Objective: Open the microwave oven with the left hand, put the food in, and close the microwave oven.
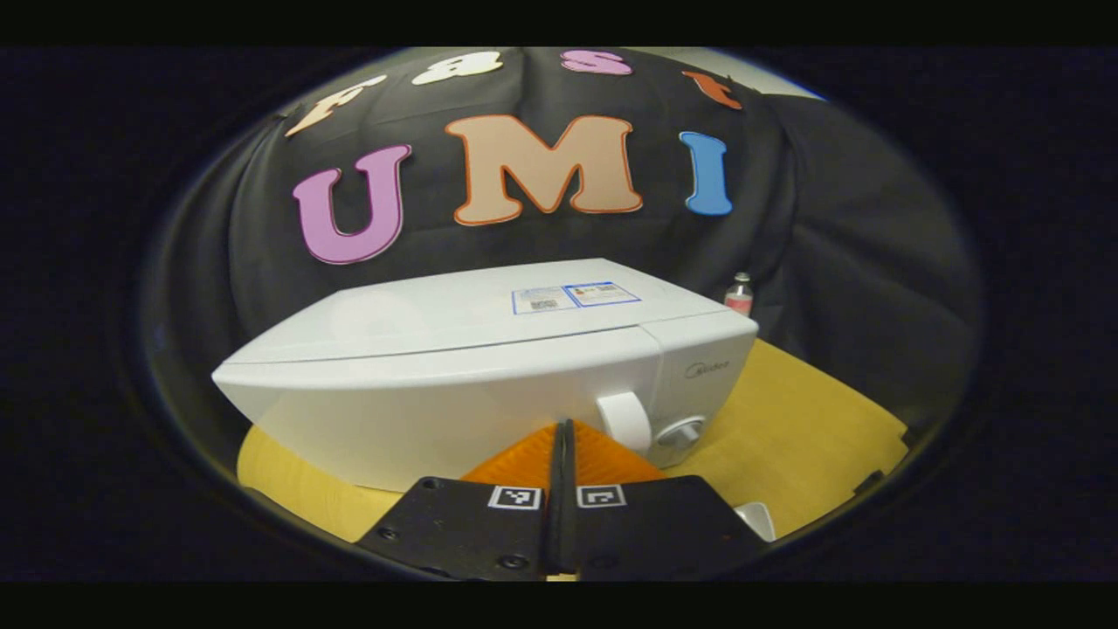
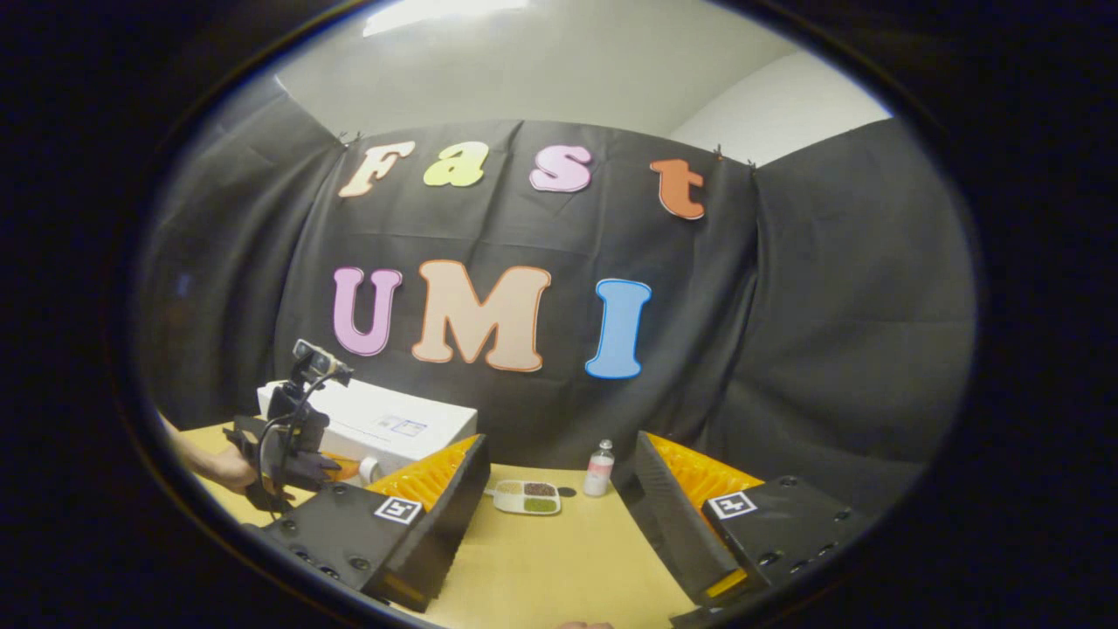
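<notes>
White microwave oven [image 1: 489, 376] door unopened; left gripper [image 1: 563, 437] pinched together near its handle [image 1: 624, 421], right gripper [image 2: 559, 489] spread wide, empty. Risk: sliding the whole oven.

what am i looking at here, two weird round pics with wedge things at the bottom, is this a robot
No robot: a person holds a hand-held gripper in each hand, and each carries a fisheye camera looking along its own two fingers.

The left gripper view shows the left hand-held gripper with its fingers together, gripping nothing, just in front of a white microwave oven, whose door is closed. It stands on a yellow table.

The right gripper view shows the right hand-held gripper open and empty. Beyond it on the table lie a small divided food tray and a little bottle. Farther left you see the person's hand holding the other gripper by the microwave.
</notes>
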Action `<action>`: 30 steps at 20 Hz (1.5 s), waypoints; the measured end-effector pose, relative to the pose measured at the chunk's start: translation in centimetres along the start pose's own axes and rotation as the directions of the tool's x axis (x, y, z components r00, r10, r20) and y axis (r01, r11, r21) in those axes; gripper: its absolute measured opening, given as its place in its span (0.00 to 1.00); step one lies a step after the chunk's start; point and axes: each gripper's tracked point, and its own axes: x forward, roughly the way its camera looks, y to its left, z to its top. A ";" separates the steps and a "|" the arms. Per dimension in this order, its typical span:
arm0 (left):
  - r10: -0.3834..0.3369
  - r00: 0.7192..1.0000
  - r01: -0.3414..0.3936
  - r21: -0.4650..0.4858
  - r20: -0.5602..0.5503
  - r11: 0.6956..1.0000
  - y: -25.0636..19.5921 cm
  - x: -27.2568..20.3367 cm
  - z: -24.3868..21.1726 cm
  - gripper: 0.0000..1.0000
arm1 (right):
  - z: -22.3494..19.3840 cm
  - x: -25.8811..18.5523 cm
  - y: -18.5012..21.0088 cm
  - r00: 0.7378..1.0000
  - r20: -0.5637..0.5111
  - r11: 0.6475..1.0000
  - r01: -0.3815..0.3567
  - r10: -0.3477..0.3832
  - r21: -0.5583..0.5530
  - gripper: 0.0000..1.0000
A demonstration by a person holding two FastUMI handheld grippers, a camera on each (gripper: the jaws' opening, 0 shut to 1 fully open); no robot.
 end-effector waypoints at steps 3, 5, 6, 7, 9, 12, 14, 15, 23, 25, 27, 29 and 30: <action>-0.006 1.000 0.006 0.009 0.010 1.000 0.0 -0.3 0.2 0.01 | -0.3 0.1 0.1 1.000 -0.007 1.000 -0.002 0.002 0.000 0.96; 0.006 1.000 -0.006 0.023 0.013 1.000 0.1 -0.3 0.3 0.01 | -0.4 0.1 0.2 1.000 -0.009 1.000 -0.006 0.007 0.005 0.96; 0.013 1.000 -0.014 0.026 0.009 1.000 0.1 -0.3 0.2 0.01 | -0.4 0.2 0.1 1.000 -0.009 1.000 -0.007 0.007 0.002 0.96; 0.029 1.000 -0.029 0.028 0.004 0.999 0.3 -0.6 0.1 0.01 | -0.5 0.3 0.2 1.000 -0.010 1.000 -0.008 0.008 0.002 0.96; 0.028 0.999 -0.029 0.027 0.029 0.999 0.0 -1.9 0.7 0.02 | -0.5 0.2 0.3 1.000 -0.009 1.000 -0.011 0.011 0.006 0.96; -0.021 0.997 0.017 0.057 0.075 0.998 -1.1 -5.1 2.3 0.02 | -0.7 0.2 1.1 1.000 -0.016 0.999 -0.022 0.023 0.037 0.96; -0.097 0.984 0.087 0.077 0.146 0.993 -2.7 -8.1 4.8 0.05 | -1.1 0.4 2.0 0.999 -0.025 0.998 -0.041 0.043 0.046 0.97; -0.129 0.973 0.114 0.087 0.193 0.990 -3.3 -9.7 6.4 0.10 | -1.1 0.5 2.5 0.998 -0.026 0.998 -0.053 0.054 0.043 0.97; -0.044 0.894 0.025 0.049 0.445 0.998 -0.9 -21.0 14.8 0.97 | 0.4 0.7 5.2 0.994 -0.003 0.993 -0.110 0.110 0.046 0.96; 0.005 0.873 0.005 -0.018 0.487 1.000 0.3 -23.5 16.1 0.97 | 0.7 0.7 5.4 0.994 0.000 0.993 -0.112 0.113 0.047 0.96; 0.041 0.856 0.000 -0.080 0.515 0.997 1.3 -25.2 16.6 1.00 | 1.1 0.5 5.4 0.994 0.004 0.993 -0.111 0.111 0.042 0.96; 0.052 0.855 0.007 -0.110 0.516 0.994 1.5 -25.8 16.5 0.96 | 1.3 0.0 5.5 0.994 0.006 0.993 -0.109 0.109 0.038 0.96; 0.049 0.864 0.001 -0.099 0.502 0.995 1.4 -25.7 15.9 0.95 | 1.2 0.0 5.5 0.994 0.005 0.994 -0.106 0.106 0.036 0.96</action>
